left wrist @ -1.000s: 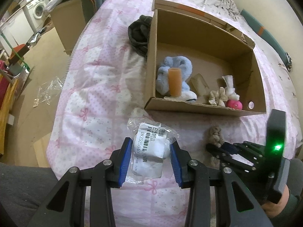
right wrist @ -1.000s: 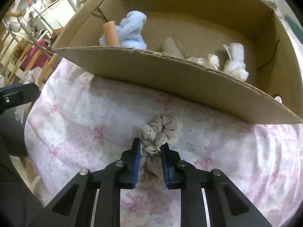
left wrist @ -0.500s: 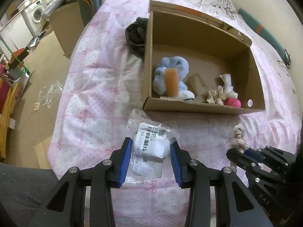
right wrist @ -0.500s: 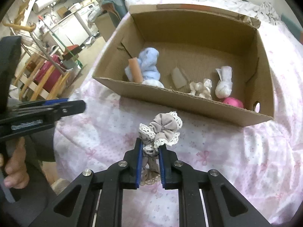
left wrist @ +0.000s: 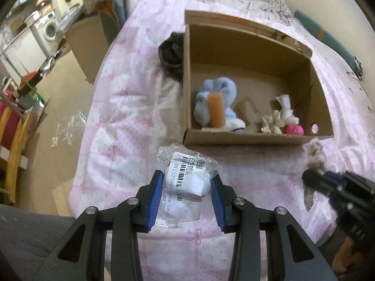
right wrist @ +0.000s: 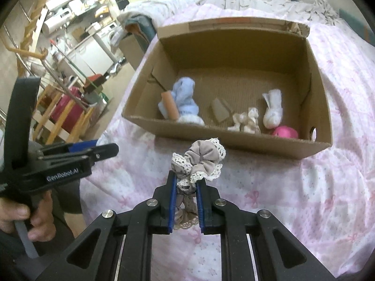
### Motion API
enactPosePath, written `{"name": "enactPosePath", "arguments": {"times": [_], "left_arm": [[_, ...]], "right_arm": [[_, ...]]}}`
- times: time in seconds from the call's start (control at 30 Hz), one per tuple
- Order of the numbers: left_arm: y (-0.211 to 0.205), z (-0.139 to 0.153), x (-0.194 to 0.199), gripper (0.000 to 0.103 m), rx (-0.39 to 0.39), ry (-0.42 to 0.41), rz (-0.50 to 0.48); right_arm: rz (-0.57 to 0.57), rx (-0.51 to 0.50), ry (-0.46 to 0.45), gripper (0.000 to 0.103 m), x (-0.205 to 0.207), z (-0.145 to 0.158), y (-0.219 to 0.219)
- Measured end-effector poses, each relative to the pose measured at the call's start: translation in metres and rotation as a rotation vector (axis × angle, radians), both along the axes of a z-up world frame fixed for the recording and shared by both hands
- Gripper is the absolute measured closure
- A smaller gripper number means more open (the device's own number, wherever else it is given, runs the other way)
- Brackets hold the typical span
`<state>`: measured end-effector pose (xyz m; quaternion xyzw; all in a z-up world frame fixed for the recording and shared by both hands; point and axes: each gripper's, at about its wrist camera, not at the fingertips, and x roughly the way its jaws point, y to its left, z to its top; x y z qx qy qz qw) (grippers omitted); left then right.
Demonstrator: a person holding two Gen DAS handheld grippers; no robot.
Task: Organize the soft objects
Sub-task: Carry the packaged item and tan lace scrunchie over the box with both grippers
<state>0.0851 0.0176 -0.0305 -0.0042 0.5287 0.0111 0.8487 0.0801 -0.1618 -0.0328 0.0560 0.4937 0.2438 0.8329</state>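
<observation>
My left gripper (left wrist: 187, 180) is shut on a clear plastic bag with a white soft item and a barcode label (left wrist: 187, 178), held above the pink bedspread. My right gripper (right wrist: 186, 180) is shut on a grey scrunchie with white lace trim (right wrist: 201, 161), held in the air in front of the open cardboard box (right wrist: 234, 138). The scrunchie also shows in the left wrist view (left wrist: 315, 157). The box (left wrist: 246, 138) holds a blue plush (left wrist: 215, 96), an orange cylinder (left wrist: 216, 112), cream fabric pieces (left wrist: 271, 121) and a pink ball (left wrist: 294, 130).
A dark bundle of cloth (left wrist: 171, 56) lies on the bed left of the box. The pink bedspread (left wrist: 131, 117) drops off at the left to the floor. A second cardboard box (left wrist: 86, 42) and a washing machine (left wrist: 50, 29) stand beyond.
My right gripper has lifted the scrunchie off the bedspread and pulled back and up from the box. My left gripper has risen a little with the bag held.
</observation>
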Motion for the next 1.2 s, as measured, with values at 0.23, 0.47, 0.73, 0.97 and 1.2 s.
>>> {"name": "enactPosePath", "arguments": {"times": [0.23, 0.47, 0.73, 0.97, 1.2], "left_arm": [[-0.018, 0.031, 0.011, 0.067, 0.038, -0.08, -0.078], [-0.021, 0.059, 0.066, 0.067, 0.003, -0.151, -0.046], [-0.037, 0.053, 0.113, 0.068, 0.017, -0.166, -0.054], [-0.052, 0.027, 0.125, 0.068, -0.001, -0.157, -0.069], [-0.058, 0.002, 0.125, 0.068, -0.003, -0.172, -0.101]], "right_arm": [[-0.049, 0.074, -0.068, 0.086, 0.014, 0.031, -0.02], [-0.074, 0.032, -0.143, 0.086, 0.05, 0.053, -0.036], [-0.157, 0.04, -0.139, 0.086, 0.091, 0.041, -0.053], [-0.19, 0.029, -0.101, 0.086, 0.104, 0.018, -0.057], [-0.215, 0.04, -0.029, 0.086, 0.112, -0.003, -0.058]]}}
